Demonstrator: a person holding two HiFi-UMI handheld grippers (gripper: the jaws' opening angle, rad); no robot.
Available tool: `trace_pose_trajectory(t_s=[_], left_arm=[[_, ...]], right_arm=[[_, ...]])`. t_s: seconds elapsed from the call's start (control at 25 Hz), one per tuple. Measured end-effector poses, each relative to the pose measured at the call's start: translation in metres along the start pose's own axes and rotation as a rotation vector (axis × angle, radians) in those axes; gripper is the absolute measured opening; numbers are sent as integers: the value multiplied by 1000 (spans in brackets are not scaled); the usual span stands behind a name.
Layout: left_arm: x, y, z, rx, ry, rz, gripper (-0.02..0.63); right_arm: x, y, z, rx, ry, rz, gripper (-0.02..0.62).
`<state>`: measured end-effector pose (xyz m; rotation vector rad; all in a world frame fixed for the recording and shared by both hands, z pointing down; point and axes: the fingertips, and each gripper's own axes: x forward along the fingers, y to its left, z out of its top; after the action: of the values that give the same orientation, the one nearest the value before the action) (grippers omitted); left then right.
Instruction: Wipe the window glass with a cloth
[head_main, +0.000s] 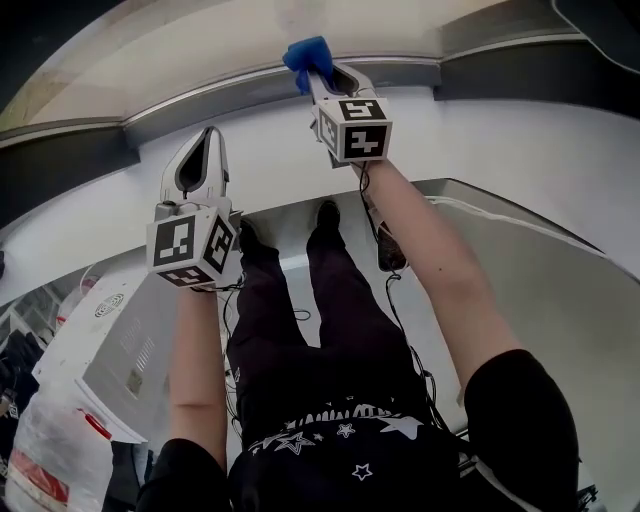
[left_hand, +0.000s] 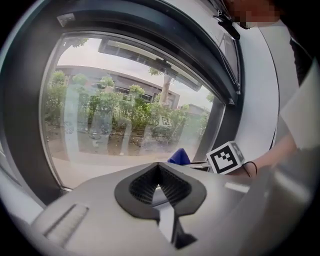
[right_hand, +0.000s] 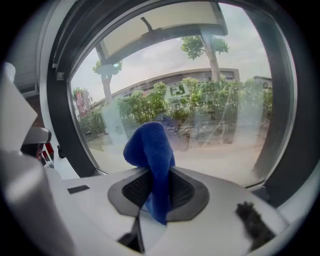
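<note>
A blue cloth (right_hand: 151, 160) is pinched between the jaws of my right gripper (right_hand: 156, 184), which is shut on it. In the head view that right gripper (head_main: 318, 72) is raised to the window's lower frame, with the cloth (head_main: 307, 55) bunched at its tip near the glass (head_main: 200, 45). The window glass (right_hand: 200, 115) fills the right gripper view, with trees and a building outside. My left gripper (head_main: 200, 165) is lower and to the left, short of the frame. Its jaws are shut with nothing in them (left_hand: 158, 179). It faces the glass (left_hand: 120, 115), and the cloth (left_hand: 180, 156) shows at its right.
A dark window frame (head_main: 240, 95) runs along the bottom of the glass above a white wall (head_main: 500, 140). The person's legs and shoes (head_main: 325, 215) stand on a grey floor. White boxes and bags (head_main: 90, 350) lie at the lower left. A cable (head_main: 395, 290) trails on the floor.
</note>
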<state>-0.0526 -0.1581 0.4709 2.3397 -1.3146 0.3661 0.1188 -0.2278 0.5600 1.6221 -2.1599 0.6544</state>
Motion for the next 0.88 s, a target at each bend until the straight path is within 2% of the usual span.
trace_pose_trajectory(t_s=[0.44, 0.72, 0.88], left_arm=[[73, -109, -3, 51, 45, -105, 8], [98, -150, -8, 77, 75, -149, 8], [107, -154, -7, 83, 75, -149, 8]], right_arm=[[-53, -170, -14, 100, -20, -210, 75], [-74, -241, -24, 156, -16, -330, 75], [-79, -267, -24, 178, -27, -385, 76]])
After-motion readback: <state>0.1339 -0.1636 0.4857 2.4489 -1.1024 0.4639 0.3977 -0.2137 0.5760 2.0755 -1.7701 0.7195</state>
